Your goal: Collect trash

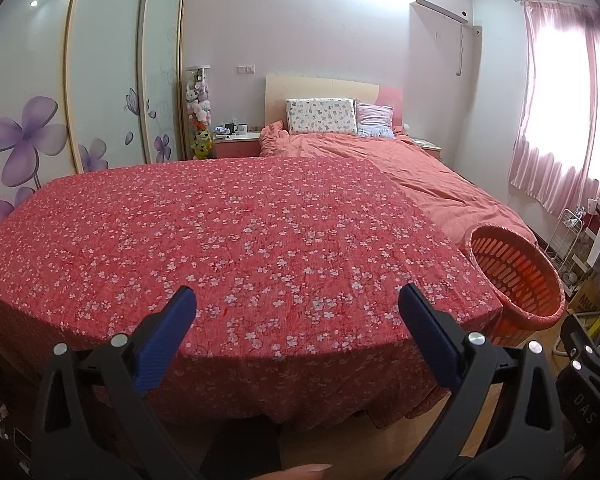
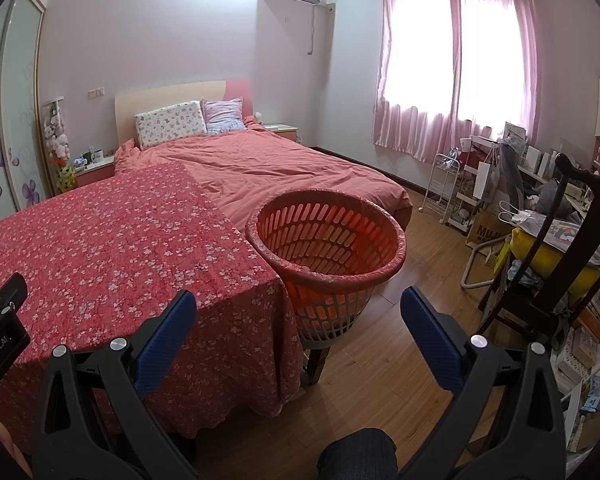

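red floral tablecloth (image 1: 260, 232) fills the foreground; left gripper (image 1: 298, 300) and right gripper (image 2: 299, 304) both hang spread wide, holding nothing. orange laundry basket (image 2: 332, 240) stands at the table's right corner, bed (image 2: 268, 168) beyond.

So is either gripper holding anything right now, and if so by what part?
Nothing is held. The left gripper and the right gripper are both open, with only empty space between their blue pads.

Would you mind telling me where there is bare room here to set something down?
The floral tablecloth is bare from its near edge to the bed behind. Wood floor lies open between the orange basket and dark chair. Beyond the chair, bags and boxes crowd the window wall.
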{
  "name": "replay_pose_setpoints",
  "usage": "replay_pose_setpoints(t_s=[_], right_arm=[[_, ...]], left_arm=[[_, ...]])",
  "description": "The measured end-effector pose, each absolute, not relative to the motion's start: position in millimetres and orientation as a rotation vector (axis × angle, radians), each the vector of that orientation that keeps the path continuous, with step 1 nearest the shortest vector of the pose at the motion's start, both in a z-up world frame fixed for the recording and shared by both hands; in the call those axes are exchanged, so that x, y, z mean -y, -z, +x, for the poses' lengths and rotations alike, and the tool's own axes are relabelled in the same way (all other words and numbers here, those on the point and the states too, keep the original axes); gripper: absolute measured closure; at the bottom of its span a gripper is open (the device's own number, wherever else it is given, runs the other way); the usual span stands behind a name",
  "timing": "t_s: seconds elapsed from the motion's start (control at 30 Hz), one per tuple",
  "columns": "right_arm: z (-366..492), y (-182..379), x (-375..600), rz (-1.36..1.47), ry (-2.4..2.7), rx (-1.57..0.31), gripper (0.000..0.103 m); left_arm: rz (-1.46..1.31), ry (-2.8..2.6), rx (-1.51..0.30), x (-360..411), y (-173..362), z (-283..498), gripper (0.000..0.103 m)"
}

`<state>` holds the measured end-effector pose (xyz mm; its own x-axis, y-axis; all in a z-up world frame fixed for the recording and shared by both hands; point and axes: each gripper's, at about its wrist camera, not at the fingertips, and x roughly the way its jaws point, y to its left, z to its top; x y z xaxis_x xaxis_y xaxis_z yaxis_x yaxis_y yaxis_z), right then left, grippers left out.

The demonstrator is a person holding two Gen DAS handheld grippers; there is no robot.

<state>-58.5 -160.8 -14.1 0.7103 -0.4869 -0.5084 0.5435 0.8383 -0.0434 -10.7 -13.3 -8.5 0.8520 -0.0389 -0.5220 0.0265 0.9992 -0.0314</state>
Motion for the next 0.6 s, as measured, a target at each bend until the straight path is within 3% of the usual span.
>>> replay_pose_setpoints(t_s=[0.6], right_arm=[[-57.7, 13.9, 161.2, 0.114, 0.574, -0.529, 0.002]], left_arm=[[-0.022, 0.033, -0.549, 13.5, 8.2, -11.3, 0.004]])
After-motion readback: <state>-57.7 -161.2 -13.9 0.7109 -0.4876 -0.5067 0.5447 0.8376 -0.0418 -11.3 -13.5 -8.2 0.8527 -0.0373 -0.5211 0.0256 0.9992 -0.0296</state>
